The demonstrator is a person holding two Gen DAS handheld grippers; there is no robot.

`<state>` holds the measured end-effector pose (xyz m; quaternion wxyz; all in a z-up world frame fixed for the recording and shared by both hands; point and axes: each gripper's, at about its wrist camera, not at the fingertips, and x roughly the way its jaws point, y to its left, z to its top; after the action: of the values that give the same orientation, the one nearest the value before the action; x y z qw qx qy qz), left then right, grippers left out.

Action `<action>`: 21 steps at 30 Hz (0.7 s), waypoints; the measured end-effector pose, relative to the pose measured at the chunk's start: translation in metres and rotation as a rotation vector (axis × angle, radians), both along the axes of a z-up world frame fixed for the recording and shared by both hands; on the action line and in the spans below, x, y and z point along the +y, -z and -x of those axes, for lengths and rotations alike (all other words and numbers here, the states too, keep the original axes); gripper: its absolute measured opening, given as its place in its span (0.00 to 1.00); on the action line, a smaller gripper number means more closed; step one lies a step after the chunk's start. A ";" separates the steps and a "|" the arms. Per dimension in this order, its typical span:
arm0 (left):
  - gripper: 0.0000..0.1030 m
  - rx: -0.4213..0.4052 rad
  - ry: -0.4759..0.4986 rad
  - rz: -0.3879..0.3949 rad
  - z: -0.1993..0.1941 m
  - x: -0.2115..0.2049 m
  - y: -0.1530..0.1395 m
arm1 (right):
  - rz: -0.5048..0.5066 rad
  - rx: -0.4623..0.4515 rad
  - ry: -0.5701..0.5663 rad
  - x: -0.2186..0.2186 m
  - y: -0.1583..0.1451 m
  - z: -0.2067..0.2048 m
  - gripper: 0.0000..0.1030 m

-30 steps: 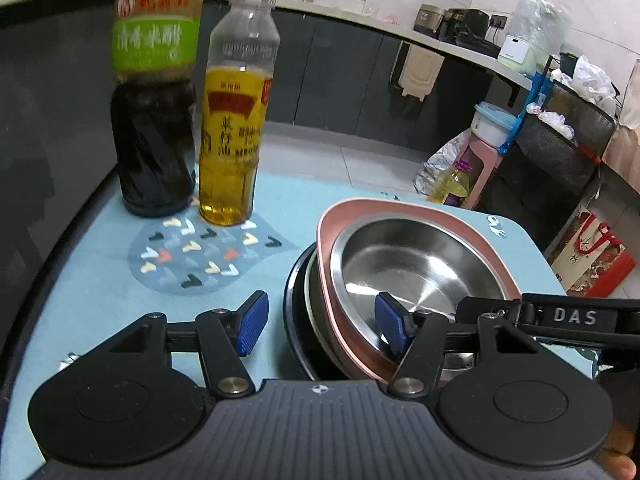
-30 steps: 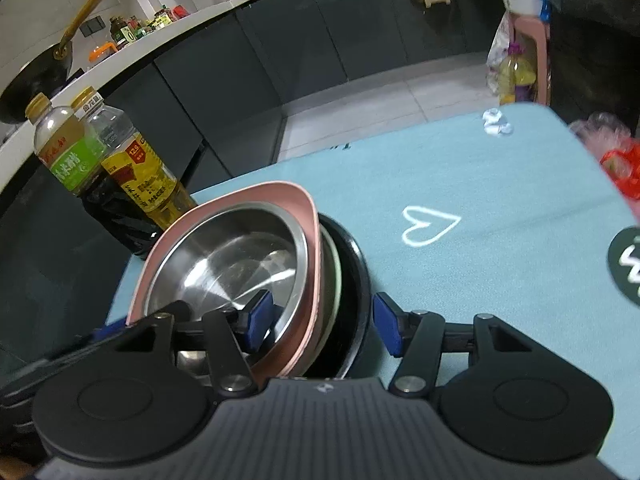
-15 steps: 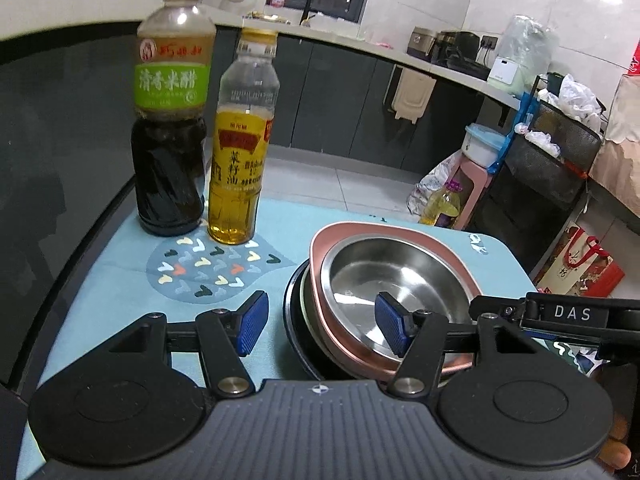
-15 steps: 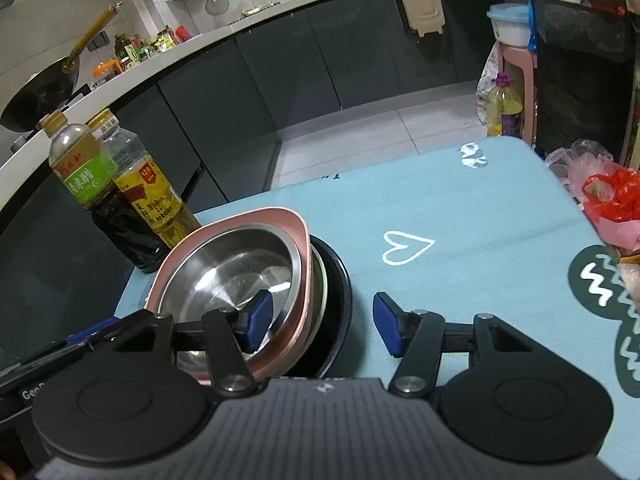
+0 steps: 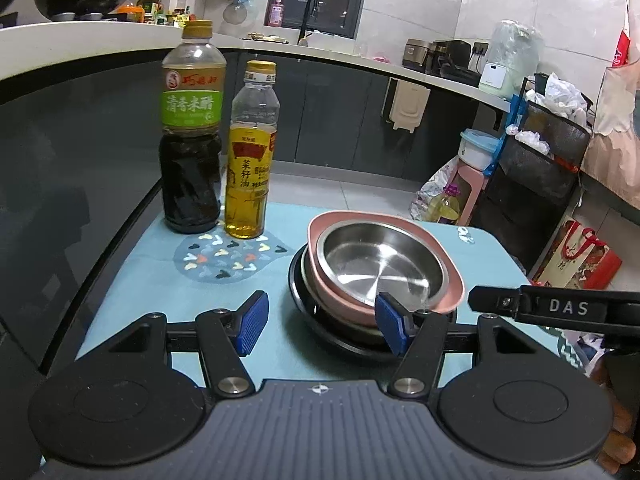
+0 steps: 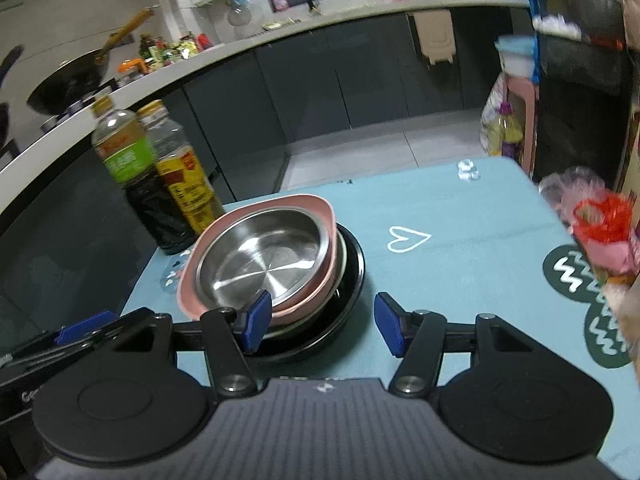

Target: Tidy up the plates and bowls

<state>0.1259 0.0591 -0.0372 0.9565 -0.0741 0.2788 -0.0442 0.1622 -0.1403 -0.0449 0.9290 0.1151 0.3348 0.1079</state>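
**Steel on pink on black: the nested stack, with both grippers empty**

Stainless steel tops the pile: a shallow round steel bowl (image 5: 384,264) with a brushed, mirror-bright base sits inside a matte pink dish (image 5: 450,280) of rounded-square outline. Under that, a metal rim shows, and a glossy black plate (image 6: 352,276) forms the base. Widest at the bottom, the stack sits steady and takes little room on the teal tablecloth (image 6: 480,220), which suggests the nesting is largely done.

Both tools hang just short of it. The left gripper (image 5: 322,324) has its ribbed blue pads spread wide with nothing between them; the right gripper (image 6: 320,322) is likewise spread and empty.

Two bottles, one of dark vinegar (image 5: 192,152) and one of golden oil (image 5: 250,160), stand upright beyond the stack, near but apart.
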 end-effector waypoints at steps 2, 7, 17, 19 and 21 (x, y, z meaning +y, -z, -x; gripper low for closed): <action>0.54 -0.003 0.003 -0.005 0.008 -0.001 -0.001 | 0.027 -0.038 -0.005 0.005 -0.004 0.012 0.37; 0.54 -0.012 0.006 -0.015 0.031 -0.003 -0.001 | 0.093 -0.111 -0.019 0.017 -0.007 0.041 0.37; 0.54 -0.034 -0.018 -0.010 0.074 0.001 -0.003 | 0.139 -0.152 -0.012 0.035 -0.005 0.080 0.37; 0.54 -0.034 -0.025 -0.010 0.082 0.001 -0.004 | 0.159 -0.176 -0.006 0.037 -0.006 0.091 0.37; 0.54 -0.035 -0.025 -0.007 0.089 0.001 -0.004 | 0.176 -0.197 0.001 0.040 -0.007 0.100 0.37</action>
<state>0.0369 0.0596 -0.0331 0.9619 -0.0732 0.2614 -0.0328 0.0619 -0.1008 -0.0380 0.9640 0.0220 0.2498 0.0882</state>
